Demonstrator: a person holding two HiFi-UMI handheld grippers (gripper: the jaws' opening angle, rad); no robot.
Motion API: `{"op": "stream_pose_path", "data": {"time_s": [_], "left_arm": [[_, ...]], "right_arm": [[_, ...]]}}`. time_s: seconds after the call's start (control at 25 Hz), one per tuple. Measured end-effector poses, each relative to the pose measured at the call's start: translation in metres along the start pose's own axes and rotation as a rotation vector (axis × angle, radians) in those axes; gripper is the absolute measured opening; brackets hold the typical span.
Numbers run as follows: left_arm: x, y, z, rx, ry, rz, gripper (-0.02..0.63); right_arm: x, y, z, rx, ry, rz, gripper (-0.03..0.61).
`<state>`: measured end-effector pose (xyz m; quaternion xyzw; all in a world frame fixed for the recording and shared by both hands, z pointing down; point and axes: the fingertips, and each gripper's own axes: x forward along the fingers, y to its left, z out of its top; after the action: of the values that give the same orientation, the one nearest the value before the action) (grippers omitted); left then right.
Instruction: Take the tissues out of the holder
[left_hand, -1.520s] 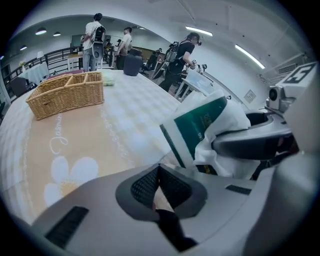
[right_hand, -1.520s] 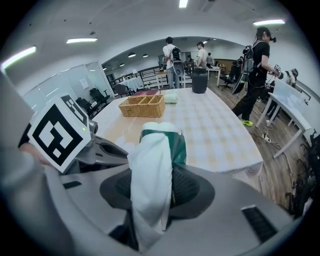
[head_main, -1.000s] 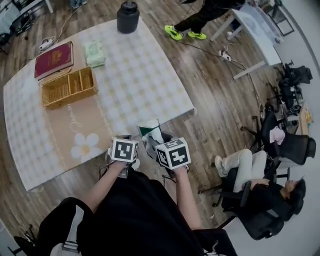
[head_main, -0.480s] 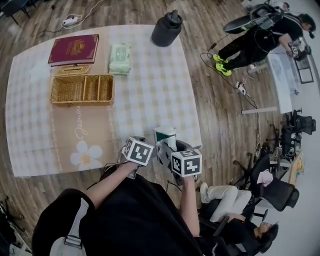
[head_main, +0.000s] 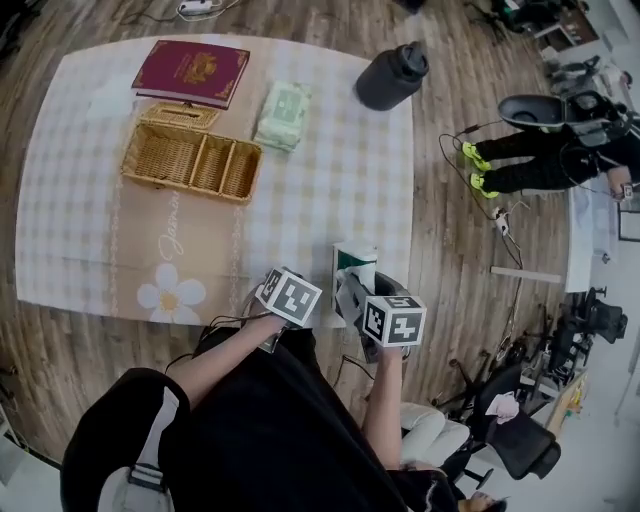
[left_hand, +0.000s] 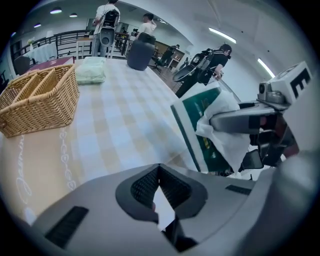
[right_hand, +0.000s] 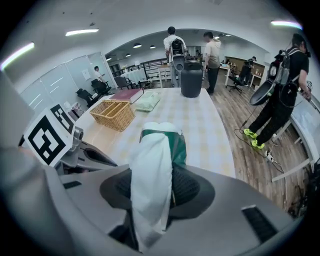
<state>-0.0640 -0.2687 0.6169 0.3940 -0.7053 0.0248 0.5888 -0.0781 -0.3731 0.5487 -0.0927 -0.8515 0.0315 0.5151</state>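
Left gripper (left_hand: 159, 186): jaws together, empty.
Green tissue pack (head_main: 356, 268): at 5 o'clock edge of table (head_main: 330, 150), white tissue (right_hand: 149, 165) trailing. Probably light, soft, crushable; pinch the loose tissue.
Right gripper (right_hand: 152, 180): clamped on pack and tissue.

Black top (head_main: 265, 430); grey left gripper (left_hand: 159, 172), right gripper (right_hand: 152, 175); black-white marker cubes (head_main: 291, 297).

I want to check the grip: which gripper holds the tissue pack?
The right gripper, jaws closed on the tissue pack; the left gripper is shut with nothing between its jaws.
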Motion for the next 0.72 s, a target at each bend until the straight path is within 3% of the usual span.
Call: {"op": "stream_pose_path", "data": {"time_s": [0.4,0.72], "left_arm": [[0.022,-0.023,0.034,-0.152,-0.073,0.116,-0.002],[0.034,-0.032,0.049,-0.292,-0.126,0.181,-0.002]], "right_arm": [[0.022,-0.045,0.037,-0.175,-0.003,0.120,0.170],[0.059,-0.083,0.072,-0.392,0.037,0.098,0.175]]}}
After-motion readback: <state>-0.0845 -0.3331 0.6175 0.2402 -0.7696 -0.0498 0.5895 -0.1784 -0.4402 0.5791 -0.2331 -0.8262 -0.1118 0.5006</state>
